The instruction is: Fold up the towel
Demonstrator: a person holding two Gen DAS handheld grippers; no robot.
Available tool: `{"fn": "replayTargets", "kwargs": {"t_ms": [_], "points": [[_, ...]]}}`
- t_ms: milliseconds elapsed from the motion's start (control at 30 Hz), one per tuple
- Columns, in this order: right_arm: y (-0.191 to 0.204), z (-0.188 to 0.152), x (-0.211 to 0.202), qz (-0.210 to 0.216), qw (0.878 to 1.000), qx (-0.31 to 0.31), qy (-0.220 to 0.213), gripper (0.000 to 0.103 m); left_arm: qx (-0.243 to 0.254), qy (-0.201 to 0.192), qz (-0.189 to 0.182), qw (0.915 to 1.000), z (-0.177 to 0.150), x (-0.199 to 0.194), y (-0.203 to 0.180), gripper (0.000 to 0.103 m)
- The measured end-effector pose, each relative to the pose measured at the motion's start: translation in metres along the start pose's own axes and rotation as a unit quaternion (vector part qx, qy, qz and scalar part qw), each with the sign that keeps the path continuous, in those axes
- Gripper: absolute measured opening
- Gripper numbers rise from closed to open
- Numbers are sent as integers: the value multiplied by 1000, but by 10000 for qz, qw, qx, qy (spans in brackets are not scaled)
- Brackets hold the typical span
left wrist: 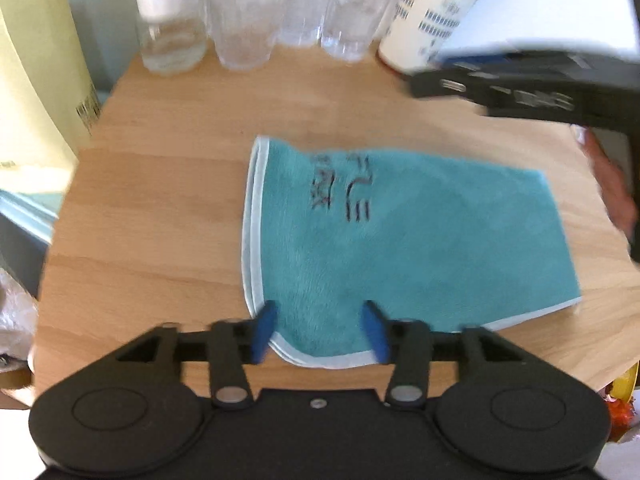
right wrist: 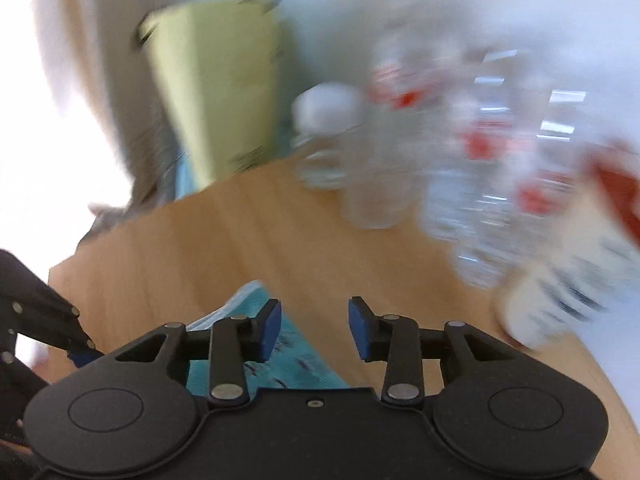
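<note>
Your towel (left wrist: 400, 236) lies flat on the table (left wrist: 160, 208), already doubled: two pale hems run stacked along its left edge and round the near corner, with the dark lettering facing up. That fits a fold just laid down, and it equally fits a folded towel waiting for one more fold, so judge by how small you want it.

Your left tongs (left wrist: 320, 330) stand apart, low over the near edge of the towel, one blue pad at the near left corner and the other further along the hem, gripping nothing. Your right tongs (right wrist: 314, 328) are also apart and empty, lifted above the far side of the towel; that view is badly smeared, so the hand looks to be moving fast.

If you fold again, slow the right hand until its view steadies. Close each pair of tongs on both layers at once, right on the hem, or the upper layer will slide off the lower. Lift only enough to clear the cloth, carry the edge across evenly, and match hem to hem before letting go. Keep clear of the bottles (left wrist: 248, 12) and the carton (left wrist: 432, 16) at the far edge.
</note>
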State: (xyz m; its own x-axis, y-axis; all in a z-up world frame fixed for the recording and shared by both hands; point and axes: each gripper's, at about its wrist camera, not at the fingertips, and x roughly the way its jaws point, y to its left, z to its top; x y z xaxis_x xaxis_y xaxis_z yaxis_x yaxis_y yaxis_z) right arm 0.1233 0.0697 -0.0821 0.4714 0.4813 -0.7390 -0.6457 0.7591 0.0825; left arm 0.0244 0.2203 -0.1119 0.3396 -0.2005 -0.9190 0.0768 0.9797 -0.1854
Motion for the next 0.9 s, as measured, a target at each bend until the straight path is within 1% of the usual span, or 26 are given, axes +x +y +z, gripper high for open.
{"fn": "replayTargets", "kwargs": {"t_ms": [33, 67, 100, 133, 167, 200, 233, 267, 300, 367, 433, 500, 567, 700, 767, 867, 900], "points": [[-2, -7, -15, -249, 9991, 325, -51, 51, 9, -60, -48, 10000, 1, -8, -3, 77], [-4, -14, -31, -497, 9966, 650, -102, 55, -15, -113, -84, 9999, 3, -18, -6, 88], [-5, -20, -46, -745, 9923, 973, -153, 60, -33, -125, -100, 9999, 3, -25, -8, 91], [-7, -27, -62, -991, 9864, 1295, -203, 62, 19, -134, -215, 9997, 5, -38, -14, 91], [-9, -34, -77, -1236, 9788, 1615, -253, 66, 123, -197, -330, 9992, 8, -47, -22, 92], [-11, -41, -92, -1479, 9695, 1932, -303, 70, 205, -265, -382, 9987, 10, -54, -28, 101], [-11, -48, -108, -1716, 9589, 2234, -347, 74, 377, -421, -415, 9975, 10, -66, -35, 103], [-3, -54, -120, -1910, 9512, 2402, -332, 83, 550, -559, -435, 9960, 11, -77, -43, 103], [-1, -57, -126, -1930, 9503, 2425, -309, 95, 637, -602, -456, 9951, 11, -82, -47, 103], [4, -62, -136, -1971, 9484, 2470, -262, 102, 772, -434, -684, 9937, 12, -88, -56, 103], [9, -66, -147, -2011, 9465, 2515, -216, 102, 766, -288, -790, 9935, 11, -91, -63, 103], [13, -71, -158, -2051, 9445, 2559, -169, 102, 775, -316, -712, 9939, 8, -98, -72, 103], [18, -76, -168, -2092, 9425, 2603, -122, 102, 739, -439, -521, 9949, 5, -109, -81, 103], [28, -86, -190, -2172, 9383, 2692, -28, 102, 663, -433, -359, 9962, 2, -124, -94, 103], [32, -91, -201, -2211, 9361, 2736, 18, 102, 635, -547, -121, 9964, -2, -133, -107, 103], [39, -98, -217, -2267, 9328, 2800, 86, 102, 680, -612, 24, 9958, -8, -139, -123, 103], [36, -101, -223, -2240, 9333, 2806, 74, 102, 697, -636, 67, 9955, -10, -141, -128, 103]]}}
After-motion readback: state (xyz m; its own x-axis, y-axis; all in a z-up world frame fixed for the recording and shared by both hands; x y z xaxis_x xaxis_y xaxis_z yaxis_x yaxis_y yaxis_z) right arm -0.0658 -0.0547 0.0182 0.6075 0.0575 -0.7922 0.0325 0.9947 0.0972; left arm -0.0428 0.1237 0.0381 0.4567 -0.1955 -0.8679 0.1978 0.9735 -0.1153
